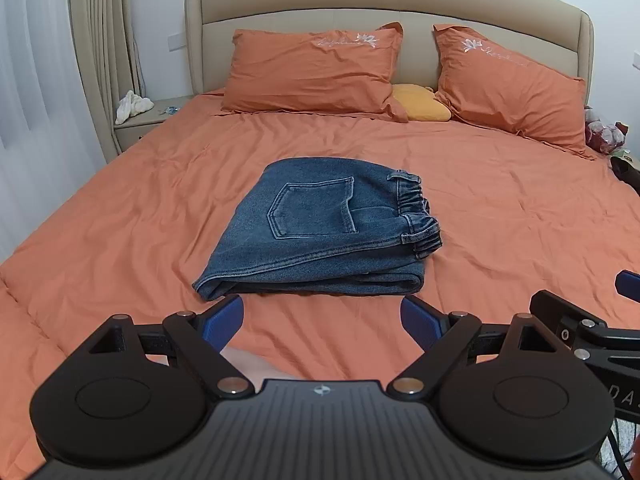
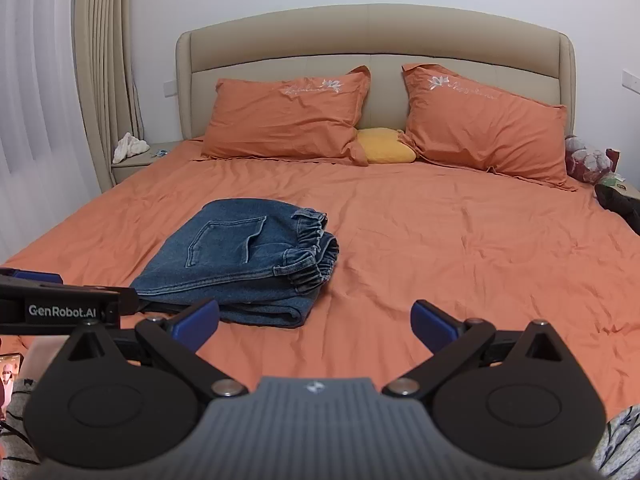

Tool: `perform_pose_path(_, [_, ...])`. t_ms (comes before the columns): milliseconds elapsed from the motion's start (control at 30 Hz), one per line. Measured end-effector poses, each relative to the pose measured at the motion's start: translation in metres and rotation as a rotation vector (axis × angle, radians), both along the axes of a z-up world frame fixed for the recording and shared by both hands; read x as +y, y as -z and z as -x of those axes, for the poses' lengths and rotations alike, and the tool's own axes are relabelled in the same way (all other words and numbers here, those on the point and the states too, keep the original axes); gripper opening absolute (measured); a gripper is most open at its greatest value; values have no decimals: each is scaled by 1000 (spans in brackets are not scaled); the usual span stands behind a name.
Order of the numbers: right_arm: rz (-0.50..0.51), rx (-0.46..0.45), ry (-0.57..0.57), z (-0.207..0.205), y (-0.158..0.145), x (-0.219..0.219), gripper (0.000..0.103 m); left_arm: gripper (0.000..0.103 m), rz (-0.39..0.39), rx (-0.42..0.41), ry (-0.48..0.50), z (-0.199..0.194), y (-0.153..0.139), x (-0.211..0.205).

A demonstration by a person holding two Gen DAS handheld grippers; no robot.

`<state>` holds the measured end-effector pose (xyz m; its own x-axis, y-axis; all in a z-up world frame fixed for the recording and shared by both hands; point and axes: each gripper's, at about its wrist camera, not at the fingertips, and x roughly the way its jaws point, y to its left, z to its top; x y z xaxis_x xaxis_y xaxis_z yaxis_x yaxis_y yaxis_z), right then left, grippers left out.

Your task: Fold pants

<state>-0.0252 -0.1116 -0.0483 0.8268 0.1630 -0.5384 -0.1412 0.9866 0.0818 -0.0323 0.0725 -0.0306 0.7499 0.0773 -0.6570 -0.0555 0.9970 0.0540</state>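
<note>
A pair of blue denim pants [image 1: 316, 232] lies folded into a compact stack on the orange bed sheet [image 1: 500, 220], back pocket up, elastic waistband to the right. My left gripper [image 1: 322, 320] is open and empty, held just short of the stack's near edge. In the right wrist view the pants [image 2: 244, 260] lie to the left of centre. My right gripper [image 2: 316, 324] is open and empty, over bare sheet [image 2: 460, 248] to the right of the stack. The left gripper's body [image 2: 60, 304] shows at the left edge there.
Two orange pillows [image 1: 312, 72] [image 1: 512, 84] and a small yellow cushion [image 1: 420, 104] lean on the beige headboard [image 1: 384, 8]. A nightstand with a white cloth [image 1: 134, 108] stands at the left by the curtains. Bags [image 1: 604, 136] sit at the bed's right side.
</note>
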Motion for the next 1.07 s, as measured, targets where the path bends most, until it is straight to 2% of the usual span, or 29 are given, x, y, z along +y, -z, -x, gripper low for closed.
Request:
perform_pose_path(567, [-4,4,11,3,-1,-1,98,103,-46,-33,34,1,-5,1])
perform_pose_path(1067, [-10,16,14,0,-1,2,98,103,-52,-64,44,1,-8,2])
